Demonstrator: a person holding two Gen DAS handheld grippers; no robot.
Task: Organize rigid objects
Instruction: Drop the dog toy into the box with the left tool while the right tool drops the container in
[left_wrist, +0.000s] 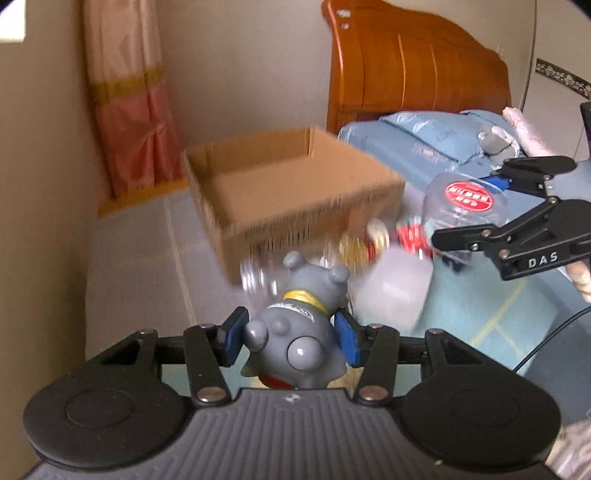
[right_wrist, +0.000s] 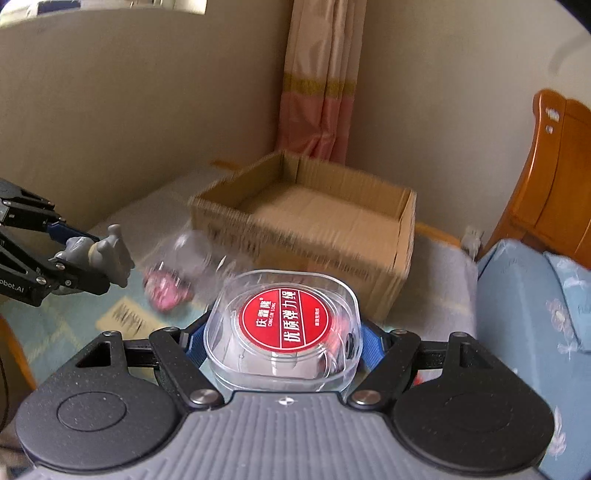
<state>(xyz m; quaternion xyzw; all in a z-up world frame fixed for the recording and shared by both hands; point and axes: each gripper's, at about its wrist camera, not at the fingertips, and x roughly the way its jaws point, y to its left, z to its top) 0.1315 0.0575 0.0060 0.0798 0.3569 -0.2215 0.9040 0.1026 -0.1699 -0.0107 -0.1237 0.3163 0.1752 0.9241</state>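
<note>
My left gripper (left_wrist: 291, 338) is shut on a grey toy figure (left_wrist: 295, 332) with a yellow collar, its blue pads pressing both sides. The same grey toy figure (right_wrist: 107, 254) shows in the right wrist view, clamped by the left gripper (right_wrist: 83, 254) at the far left. My right gripper (right_wrist: 282, 338) is shut on a clear plastic case (right_wrist: 282, 332) with a round red label. That clear plastic case (left_wrist: 461, 206) sits in the right gripper (left_wrist: 476, 206) at the right of the left wrist view. An open cardboard box (left_wrist: 291, 192) (right_wrist: 314, 229) stands ahead on the bed.
Blurred small items, a red-and-gold round thing (left_wrist: 369, 240) and a translucent white container (left_wrist: 395, 291), lie on the patterned sheet by the box. A clear jar with pink contents (right_wrist: 177, 273) lies left of the box. A wooden headboard (left_wrist: 413, 66), blue pillows (left_wrist: 424, 136) and a curtain (left_wrist: 125, 96) stand behind.
</note>
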